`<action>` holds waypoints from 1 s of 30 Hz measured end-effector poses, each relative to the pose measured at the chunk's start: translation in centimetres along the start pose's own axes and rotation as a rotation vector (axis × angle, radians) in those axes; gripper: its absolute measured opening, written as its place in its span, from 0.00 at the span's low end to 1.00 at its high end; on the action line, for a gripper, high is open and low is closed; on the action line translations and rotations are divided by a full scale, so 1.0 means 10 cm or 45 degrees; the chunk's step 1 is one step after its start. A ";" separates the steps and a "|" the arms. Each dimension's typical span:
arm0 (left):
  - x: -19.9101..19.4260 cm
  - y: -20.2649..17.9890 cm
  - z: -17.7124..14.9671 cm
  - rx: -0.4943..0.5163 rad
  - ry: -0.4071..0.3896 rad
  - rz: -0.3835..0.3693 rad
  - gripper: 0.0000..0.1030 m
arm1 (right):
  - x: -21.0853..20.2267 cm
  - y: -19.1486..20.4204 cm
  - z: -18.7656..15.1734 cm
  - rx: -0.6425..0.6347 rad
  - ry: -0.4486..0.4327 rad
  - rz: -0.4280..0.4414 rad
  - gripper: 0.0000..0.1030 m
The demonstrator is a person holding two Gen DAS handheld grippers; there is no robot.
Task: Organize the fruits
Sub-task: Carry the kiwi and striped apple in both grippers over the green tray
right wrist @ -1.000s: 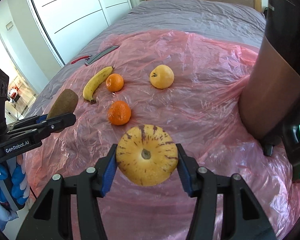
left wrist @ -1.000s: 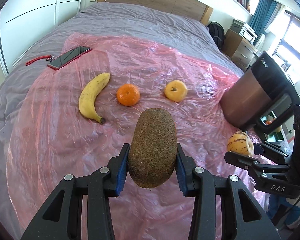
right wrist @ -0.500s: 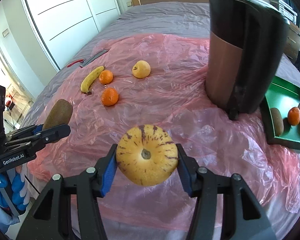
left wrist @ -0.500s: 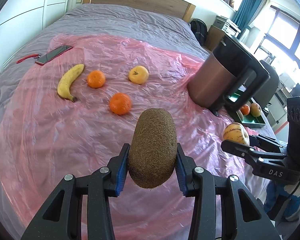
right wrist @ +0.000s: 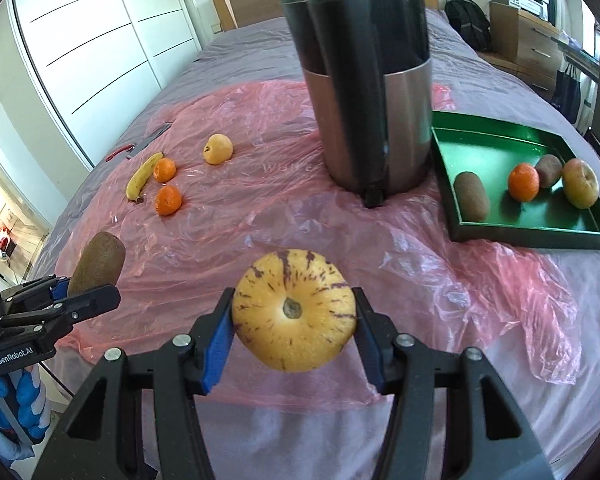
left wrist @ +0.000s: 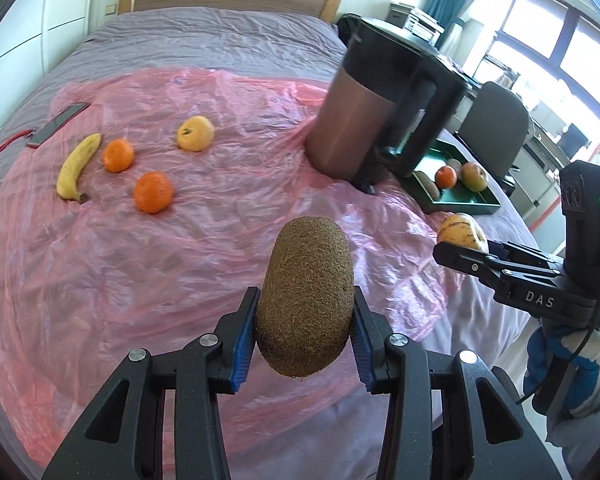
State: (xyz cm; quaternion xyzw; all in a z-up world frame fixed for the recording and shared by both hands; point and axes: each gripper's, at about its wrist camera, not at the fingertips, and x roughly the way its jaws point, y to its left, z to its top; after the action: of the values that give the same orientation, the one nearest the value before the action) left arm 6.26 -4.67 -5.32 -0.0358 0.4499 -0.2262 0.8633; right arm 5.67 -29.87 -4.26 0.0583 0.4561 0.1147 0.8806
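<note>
My left gripper [left wrist: 305,340] is shut on a brown kiwi [left wrist: 306,294], held above the near edge of the pink plastic sheet [left wrist: 180,260]. My right gripper [right wrist: 294,332] is shut on a yellow purple-streaked melon [right wrist: 294,310]. A green tray [right wrist: 480,136] at the right holds a kiwi [right wrist: 471,195], an orange [right wrist: 523,181], another kiwi and an apple [right wrist: 580,182]. On the sheet lie a banana [left wrist: 78,166], two oranges [left wrist: 153,192] [left wrist: 118,155] and a yellow fruit [left wrist: 195,133].
A tall copper and black kettle [right wrist: 364,88] stands on the bed between the loose fruit and the tray. A phone [left wrist: 58,124] lies at the sheet's far left. A headboard, wardrobe and chair [left wrist: 496,128] surround the bed.
Both grippers have pulled back and swung to the right with their fruit. The kettle and the green tray have come into view; the loose fruit now lies further left.
</note>
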 end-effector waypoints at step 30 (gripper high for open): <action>1.02 -2.00 0.86 0.362 0.083 -0.190 0.36 | -0.42 -2.16 0.24 0.343 -0.192 -0.199 0.35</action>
State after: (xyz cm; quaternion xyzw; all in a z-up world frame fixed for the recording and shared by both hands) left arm 10.96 -28.09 -2.68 0.0607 0.4372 -0.3521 0.8253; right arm 8.52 -51.78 -4.02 0.1485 0.4032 -0.0209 0.9028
